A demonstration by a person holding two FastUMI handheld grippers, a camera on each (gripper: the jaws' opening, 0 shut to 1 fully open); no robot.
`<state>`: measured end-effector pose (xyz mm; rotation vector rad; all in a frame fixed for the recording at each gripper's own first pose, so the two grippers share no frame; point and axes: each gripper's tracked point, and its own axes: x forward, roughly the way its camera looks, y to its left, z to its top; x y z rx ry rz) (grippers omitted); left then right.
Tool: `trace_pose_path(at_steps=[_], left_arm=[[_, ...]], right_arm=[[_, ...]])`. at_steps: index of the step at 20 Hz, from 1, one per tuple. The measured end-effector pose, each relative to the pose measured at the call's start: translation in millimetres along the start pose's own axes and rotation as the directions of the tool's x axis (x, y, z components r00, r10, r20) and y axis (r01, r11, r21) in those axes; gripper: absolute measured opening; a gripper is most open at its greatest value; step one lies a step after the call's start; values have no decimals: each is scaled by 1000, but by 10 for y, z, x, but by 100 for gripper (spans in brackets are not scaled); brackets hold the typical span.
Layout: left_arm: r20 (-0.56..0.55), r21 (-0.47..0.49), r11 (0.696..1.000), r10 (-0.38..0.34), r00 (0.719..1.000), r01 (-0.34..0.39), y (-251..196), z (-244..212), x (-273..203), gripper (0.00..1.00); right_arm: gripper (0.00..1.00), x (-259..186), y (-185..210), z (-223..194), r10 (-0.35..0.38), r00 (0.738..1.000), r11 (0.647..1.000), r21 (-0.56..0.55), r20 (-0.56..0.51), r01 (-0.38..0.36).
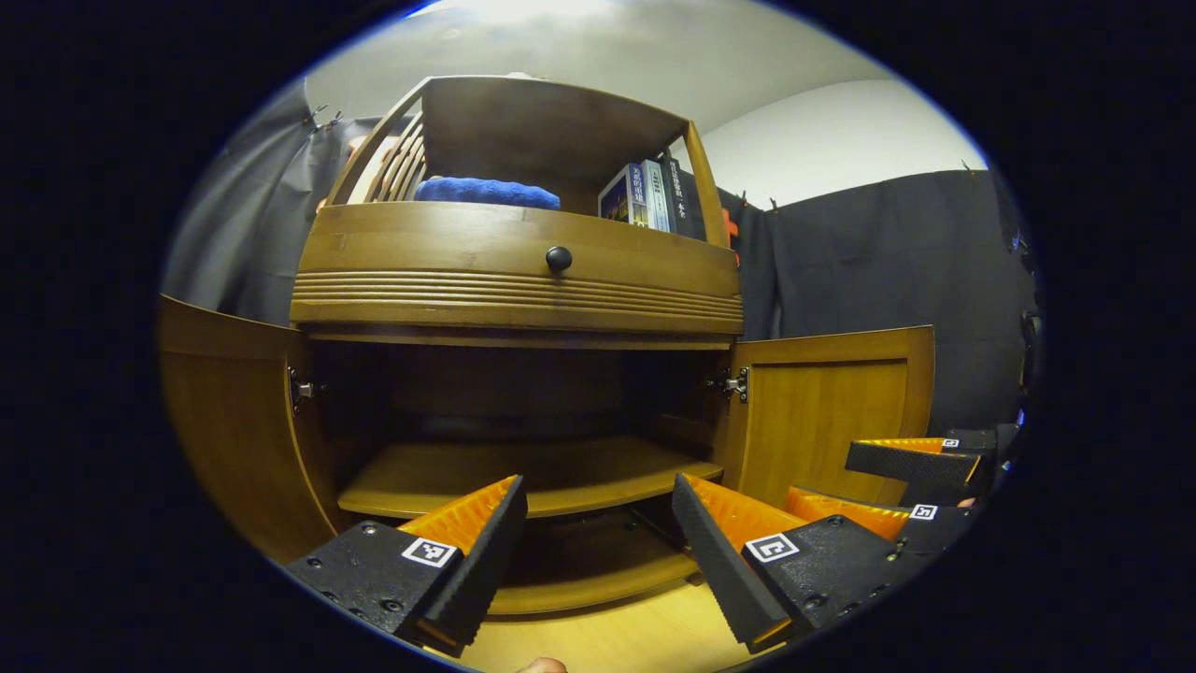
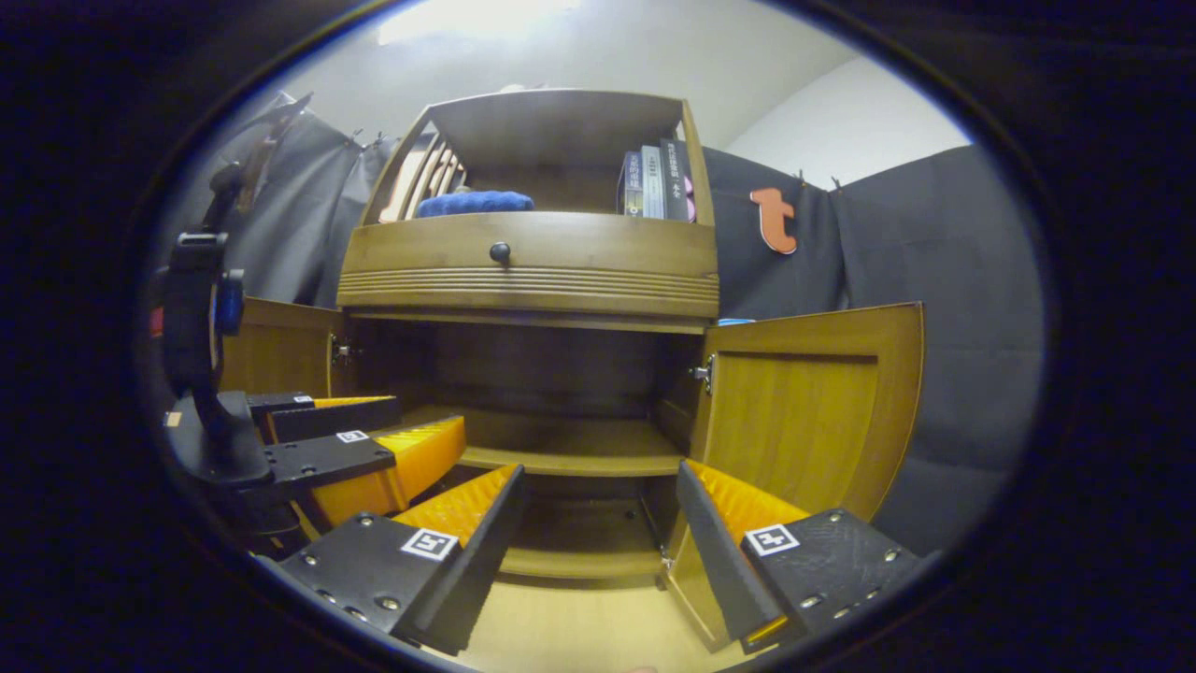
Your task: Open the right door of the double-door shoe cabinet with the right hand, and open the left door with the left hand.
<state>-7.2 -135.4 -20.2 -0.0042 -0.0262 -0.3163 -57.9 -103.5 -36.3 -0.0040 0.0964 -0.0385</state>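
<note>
The left gripper [image 1: 598, 551] hangs spread and empty before the shoe cabinet [image 1: 523, 280]; the right gripper [image 2: 598, 551] likewise gapes, holding nothing. Ahead of both, the left door [image 1: 229, 421] and right door [image 2: 804, 411] stand swung wide, baring a shelf [image 1: 523, 472]. Above sit a knobbed drawer [image 2: 500, 251], blue cloth [image 1: 486, 193] and books [image 2: 654, 179]

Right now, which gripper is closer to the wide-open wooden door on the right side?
The right gripper. It hangs open just in front of the open right wooden door, not touching it. The left gripper faces the cabinet's middle, farther from that door.
</note>
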Motion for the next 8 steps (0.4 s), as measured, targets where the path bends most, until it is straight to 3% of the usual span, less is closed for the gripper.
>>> trace_pose_path(at_steps=[8], left_arm=[[9,18,999,-30,1000,30,18,31,-27,99]], right_arm=[[96,-9,68,-25,-18,1000,1000,13,-2,18]])
